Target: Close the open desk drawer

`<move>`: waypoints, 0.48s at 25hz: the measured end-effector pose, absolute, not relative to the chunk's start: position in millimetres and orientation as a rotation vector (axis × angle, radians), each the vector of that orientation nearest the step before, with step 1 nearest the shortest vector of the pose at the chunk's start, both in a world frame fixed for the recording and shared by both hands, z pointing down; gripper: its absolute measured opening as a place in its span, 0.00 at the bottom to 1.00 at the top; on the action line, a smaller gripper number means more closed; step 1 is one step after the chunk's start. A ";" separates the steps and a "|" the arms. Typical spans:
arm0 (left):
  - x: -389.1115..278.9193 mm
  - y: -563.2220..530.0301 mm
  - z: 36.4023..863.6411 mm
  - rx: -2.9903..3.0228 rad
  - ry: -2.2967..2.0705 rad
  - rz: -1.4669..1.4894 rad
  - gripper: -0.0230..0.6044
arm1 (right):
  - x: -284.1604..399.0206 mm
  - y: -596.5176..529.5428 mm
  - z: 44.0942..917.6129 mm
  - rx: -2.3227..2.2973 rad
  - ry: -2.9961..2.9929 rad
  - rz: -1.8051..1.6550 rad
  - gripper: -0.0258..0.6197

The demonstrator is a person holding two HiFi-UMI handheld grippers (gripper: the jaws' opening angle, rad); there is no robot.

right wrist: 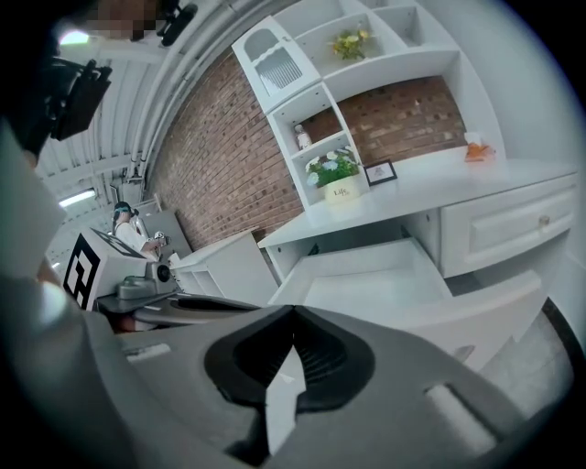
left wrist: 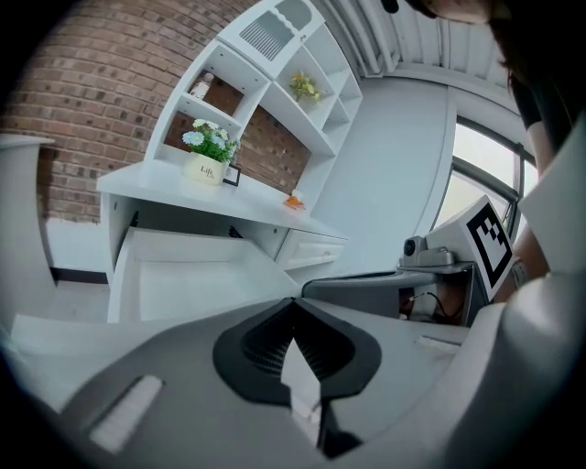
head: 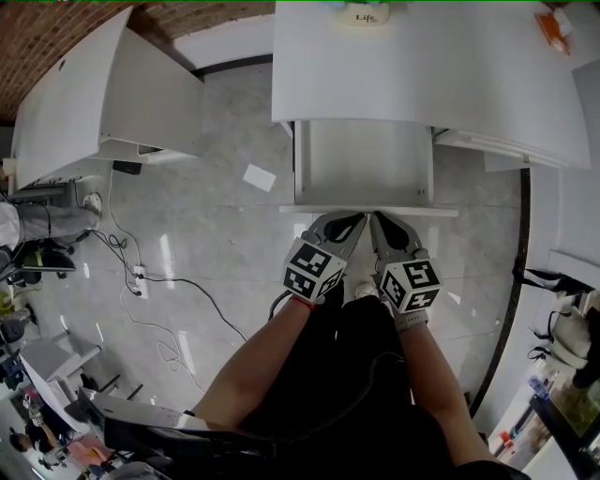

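**Ana:** Head view first. What is sitting on the left?

**Ben:** A white cabinet (head: 103,94) is standing there by the brick wall (head: 37,47). A bit of paper (head: 260,177) is lying on the floor (head: 216,141), between the cabinet and the desk (head: 422,75).

**Ana:** Where is the drawer (head: 364,169)?

**Ben:** It is sticking far out from under the desk, in the middle. It is looking bare inside.

**Ana:** What are the grippers doing?

**Ben:** The left gripper (head: 349,223) and the right gripper (head: 386,225) are pointing side by side at the drawer's front edge. Their tips are sitting right up at it. I cannot tell if they are really touching.

**Ana:** Is the left one squeezing anything?

**Ben:** No. In the left gripper view its two jaws are pressing together at the tips, with nothing between them.

**Ana:** And the right one?

**Ben:** The right gripper view is showing the same thing. The jaws are clenched and holding nothing, and the open drawer is showing beyond them.

**Ana:** Anything further right?

**Ben:** A flower pot (head: 364,14) is sitting at the back of the desk, above the drawer. A small shut drawer (right wrist: 513,229) is sitting to the right of the open one. An orange thing (head: 553,28) is lying near the desk's right end.
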State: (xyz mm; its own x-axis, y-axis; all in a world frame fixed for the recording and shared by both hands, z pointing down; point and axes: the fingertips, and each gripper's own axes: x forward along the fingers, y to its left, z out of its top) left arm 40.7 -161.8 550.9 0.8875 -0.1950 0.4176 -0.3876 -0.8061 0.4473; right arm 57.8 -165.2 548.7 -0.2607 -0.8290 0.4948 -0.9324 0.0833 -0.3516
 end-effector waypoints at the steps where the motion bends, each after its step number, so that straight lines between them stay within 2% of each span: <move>1: 41.9 -165.1 550.5 2.515 -0.417 0.477 0.04 | 59.2 -168.6 548.2 1.806 -2.182 0.920 0.04; 12: 59.0 -205.0 549.0 2.504 -0.448 0.446 0.04 | 72.4 -208.7 547.4 1.786 -2.228 0.908 0.04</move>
State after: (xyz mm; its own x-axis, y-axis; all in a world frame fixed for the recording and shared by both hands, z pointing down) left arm 59.0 -205.0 549.0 0.8893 -0.2195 0.4012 -0.4025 -0.7920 0.4590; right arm 72.4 -208.7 547.4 -0.2829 -0.8377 0.4671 -0.9256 0.1107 -0.3620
